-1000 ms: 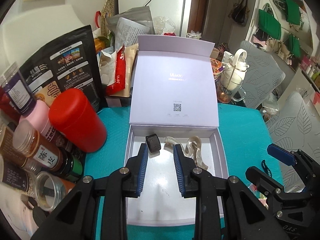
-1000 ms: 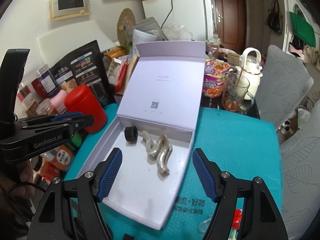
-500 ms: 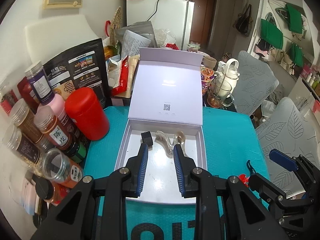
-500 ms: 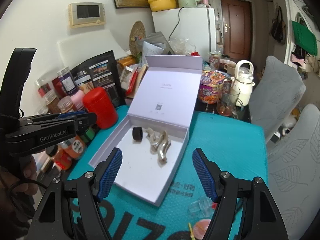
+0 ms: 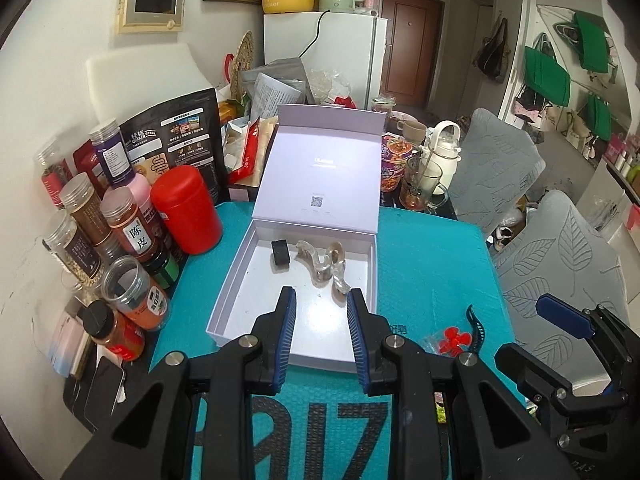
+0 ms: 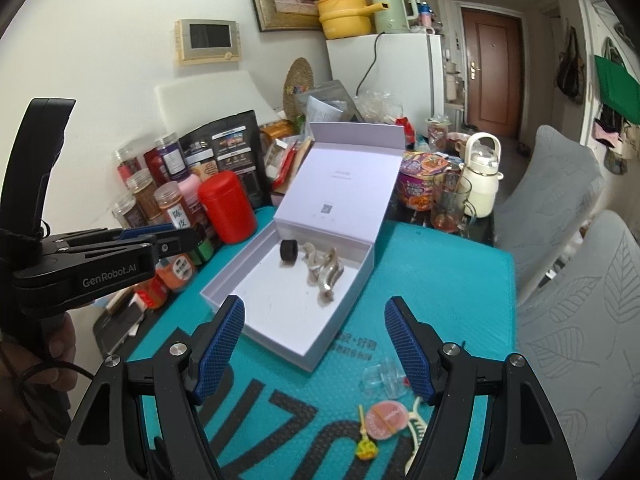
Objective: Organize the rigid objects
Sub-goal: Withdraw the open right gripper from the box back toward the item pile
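While the black ring (image 5: pixel 280 252) and clear clips (image 5: pixel 326 266) already lay in the white box (image 5: pixel 234 288), small items (image 6: pixel 384 412) remained on the teal mat (image 6: pixel 440 280); the left gripper (image 5: pixel 321 334) was closed and empty, the right gripper (image 6: pixel 316 344) stood apart, empty.

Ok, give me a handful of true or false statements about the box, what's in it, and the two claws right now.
1. The box has its lid standing open. True.
2. A black cylinder lies inside the box. True.
3. The right claw grips the red canister. False: its jaws are apart and empty, and the canister stands on the table left of the box.
4. The box is empty. False: it holds the cylinder and some pale curved clips.
5. Small items lie on the teal mat outside the box. True.
6. The left claw holds a clip. False: nothing is between its fingers.
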